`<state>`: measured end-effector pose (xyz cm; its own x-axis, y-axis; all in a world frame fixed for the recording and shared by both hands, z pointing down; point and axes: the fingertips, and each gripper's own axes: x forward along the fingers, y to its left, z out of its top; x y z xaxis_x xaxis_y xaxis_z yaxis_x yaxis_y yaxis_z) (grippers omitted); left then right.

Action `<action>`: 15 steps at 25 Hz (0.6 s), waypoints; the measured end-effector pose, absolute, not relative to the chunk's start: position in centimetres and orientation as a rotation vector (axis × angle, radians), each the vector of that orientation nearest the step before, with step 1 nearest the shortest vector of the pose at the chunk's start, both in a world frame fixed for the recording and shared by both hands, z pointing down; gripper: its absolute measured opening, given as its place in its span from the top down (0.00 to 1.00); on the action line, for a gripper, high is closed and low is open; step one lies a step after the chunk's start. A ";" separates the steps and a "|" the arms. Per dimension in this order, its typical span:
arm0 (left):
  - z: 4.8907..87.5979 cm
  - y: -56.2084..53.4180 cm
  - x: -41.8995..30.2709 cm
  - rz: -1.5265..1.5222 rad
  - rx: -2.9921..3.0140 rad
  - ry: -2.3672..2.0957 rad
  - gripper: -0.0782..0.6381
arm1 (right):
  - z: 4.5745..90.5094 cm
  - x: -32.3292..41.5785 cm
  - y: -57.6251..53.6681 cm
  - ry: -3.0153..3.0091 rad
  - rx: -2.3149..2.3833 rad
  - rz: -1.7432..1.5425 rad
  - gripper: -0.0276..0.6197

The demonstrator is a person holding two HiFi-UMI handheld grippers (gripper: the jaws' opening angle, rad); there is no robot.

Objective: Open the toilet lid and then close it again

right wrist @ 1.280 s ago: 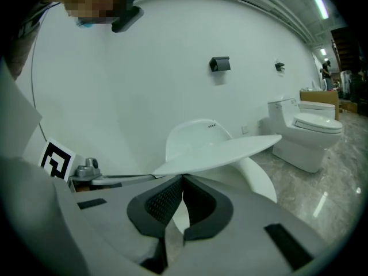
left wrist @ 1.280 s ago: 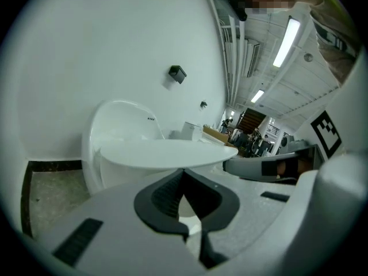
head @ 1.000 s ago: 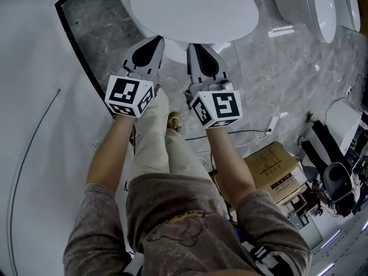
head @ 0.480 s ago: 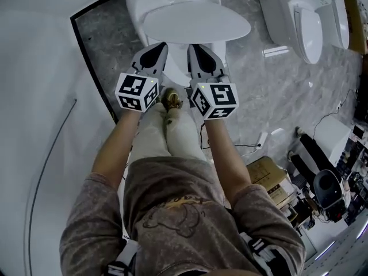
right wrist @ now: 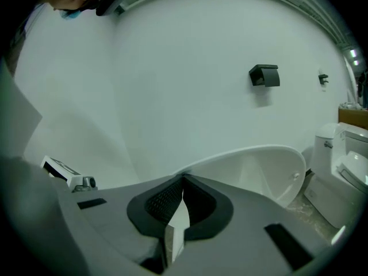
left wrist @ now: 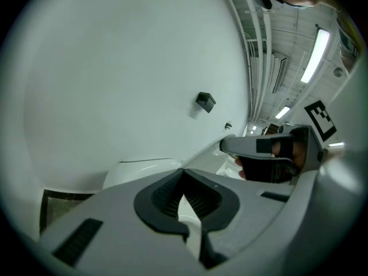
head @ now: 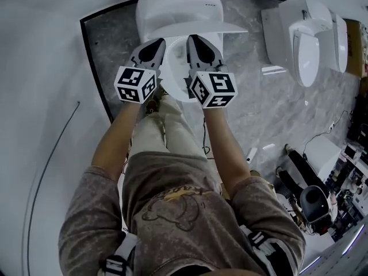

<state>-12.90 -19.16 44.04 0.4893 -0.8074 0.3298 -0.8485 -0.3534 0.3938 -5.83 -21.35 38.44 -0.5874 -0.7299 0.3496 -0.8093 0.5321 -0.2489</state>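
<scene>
The white toilet lid (head: 195,29) stands partly raised over the bowl (head: 175,79), so the head view shows it almost edge-on. Both grippers point at its front rim, side by side. My left gripper (head: 150,46) is shut, and its tips (left wrist: 183,174) meet right at the rim. My right gripper (head: 198,43) is shut too, with its tips (right wrist: 183,178) against the rim from below. The lid's hollow underside (right wrist: 259,168) spreads out to the right of them. I see nothing clamped between either pair of pads. The cistern (head: 178,2) sits behind the lid.
A second white toilet (head: 305,39) stands to the right on the grey marble floor (head: 247,91). A white curved wall (head: 40,96) runs along the left. Boxes and gear (head: 310,197) crowd the lower right. A black fixture (right wrist: 264,75) hangs on the wall. The person's legs are just before the bowl.
Both grippers have risen and moved toward the cistern. The lid has tilted up from lying nearly flat to a steep angle. The head view has shifted to show more of the toilet's back.
</scene>
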 end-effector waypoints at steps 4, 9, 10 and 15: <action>43.8 -21.9 -13.5 0.143 2.176 -1.424 0.88 | 38.1 -6.3 -24.6 -2.590 1.251 0.587 0.91; 43.5 -25.4 -13.4 0.156 2.112 -1.470 0.88 | 37.9 -6.0 -28.5 -2.597 1.194 0.595 0.91; 43.2 -25.9 -13.9 0.147 2.100 -1.482 0.88 | 37.8 -6.2 -29.0 -2.597 1.182 0.597 0.91; 41.8 -28.2 -15.2 0.110 2.095 -1.495 0.88 | 37.8 -7.1 -30.7 -2.591 1.148 0.596 0.91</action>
